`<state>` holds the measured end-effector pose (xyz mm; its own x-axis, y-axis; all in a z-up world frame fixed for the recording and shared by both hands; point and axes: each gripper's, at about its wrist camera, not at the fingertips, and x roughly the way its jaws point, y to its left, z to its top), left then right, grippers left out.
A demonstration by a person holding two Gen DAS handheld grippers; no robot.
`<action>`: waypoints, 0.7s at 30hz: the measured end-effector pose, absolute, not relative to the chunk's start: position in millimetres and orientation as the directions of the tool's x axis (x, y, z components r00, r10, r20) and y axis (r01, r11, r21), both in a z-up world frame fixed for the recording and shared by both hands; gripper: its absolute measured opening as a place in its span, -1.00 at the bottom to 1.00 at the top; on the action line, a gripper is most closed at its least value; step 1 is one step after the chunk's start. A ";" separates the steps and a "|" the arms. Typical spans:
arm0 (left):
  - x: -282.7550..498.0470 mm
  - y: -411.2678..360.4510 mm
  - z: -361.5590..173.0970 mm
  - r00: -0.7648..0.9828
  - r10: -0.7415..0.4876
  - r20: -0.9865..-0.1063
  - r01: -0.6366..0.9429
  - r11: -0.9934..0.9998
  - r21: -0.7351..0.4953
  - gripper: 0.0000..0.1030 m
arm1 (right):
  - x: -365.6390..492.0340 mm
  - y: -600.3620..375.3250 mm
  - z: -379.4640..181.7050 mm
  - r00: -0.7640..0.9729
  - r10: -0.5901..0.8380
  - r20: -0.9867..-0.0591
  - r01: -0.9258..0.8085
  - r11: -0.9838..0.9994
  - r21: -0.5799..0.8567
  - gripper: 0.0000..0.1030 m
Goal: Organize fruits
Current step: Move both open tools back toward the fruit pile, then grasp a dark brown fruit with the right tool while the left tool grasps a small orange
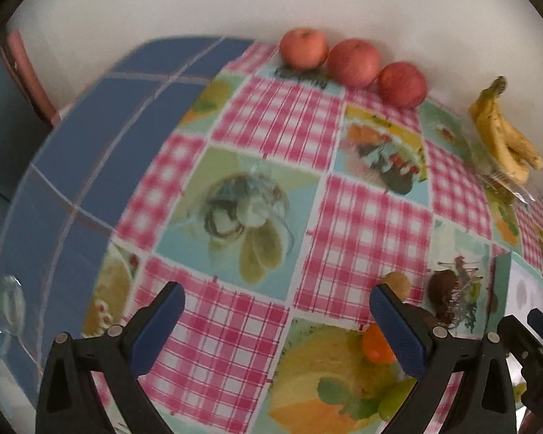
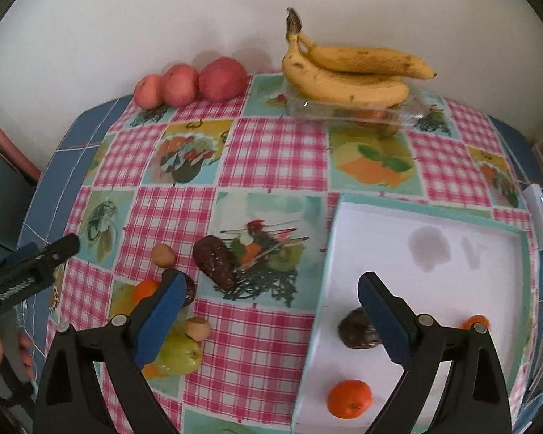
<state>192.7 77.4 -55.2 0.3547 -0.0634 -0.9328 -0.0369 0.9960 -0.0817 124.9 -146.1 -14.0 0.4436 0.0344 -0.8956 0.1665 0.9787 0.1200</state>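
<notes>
Three red apples (image 1: 354, 62) line the table's far edge against the wall, also in the right wrist view (image 2: 193, 83). A banana bunch (image 2: 351, 72) lies on a clear tray (image 2: 405, 115). A white tray (image 2: 416, 253) holds a dark brown fruit (image 2: 354, 332), an orange (image 2: 349, 398) and another orange (image 2: 476, 322). Loose on the cloth lie a dark brown fruit (image 2: 215, 260), two small tan fruits (image 2: 163, 255), an orange (image 2: 144, 289) and a green pear (image 2: 181, 354). My left gripper (image 1: 277, 325) is open and empty above the cloth. My right gripper (image 2: 271, 314) is open and empty, over the tray's left edge.
A fruit-print checked cloth (image 2: 271, 152) covers a blue tiled table (image 1: 72, 181). A white wall stands behind. My left gripper also shows at the left edge of the right wrist view (image 2: 29, 271).
</notes>
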 end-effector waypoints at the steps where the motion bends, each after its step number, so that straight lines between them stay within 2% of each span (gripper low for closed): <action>1: 192.8 78.7 -60.5 0.347 -0.054 -0.936 -0.052 0.996 -0.077 1.00 | 127.3 -143.5 -17.9 0.437 0.036 -0.899 0.162 0.980 0.119 0.86; 6: 192.9 83.4 -68.3 0.362 0.038 -0.931 -0.096 0.995 0.004 1.00 | 139.0 -135.3 -33.8 0.423 0.033 -0.905 0.164 0.980 0.112 0.86; 13: 194.0 83.2 -75.8 0.346 0.009 -0.938 -0.099 0.995 -0.027 1.00 | 158.6 -120.4 -54.6 0.406 0.036 -0.913 0.137 0.986 0.099 0.85; 14: 194.4 83.4 -74.6 0.345 0.007 -0.939 -0.095 0.995 -0.028 1.00 | 161.3 -117.8 -57.5 0.407 0.043 -0.913 0.131 0.986 0.105 0.76; 15: 194.4 82.8 -73.5 0.347 0.002 -0.938 -0.093 0.995 -0.032 1.00 | 163.4 -116.0 -59.1 0.407 0.047 -0.912 0.127 0.986 0.108 0.58; 17: 195.8 81.8 -72.0 0.349 -0.006 -0.937 -0.093 0.995 -0.041 1.00 | 166.9 -111.5 -63.2 0.408 0.055 -0.911 0.114 0.987 0.111 0.42; 19: 196.6 81.4 -70.1 0.351 -0.019 -0.936 -0.089 0.995 -0.054 1.00 | 170.3 -106.3 -67.7 0.404 0.061 -0.913 0.102 0.989 0.111 0.39; 21: 197.7 81.1 -69.1 0.351 -0.031 -0.936 -0.087 0.994 -0.065 1.00 | 173.6 -100.3 -72.2 0.403 0.073 -0.912 0.084 0.990 0.117 0.14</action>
<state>197.7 81.1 -69.1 0.3508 -0.0310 -0.9360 -0.0867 0.9941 -0.0655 173.6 -100.3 -72.2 0.4028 0.0733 -0.9123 0.0839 0.9896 0.1165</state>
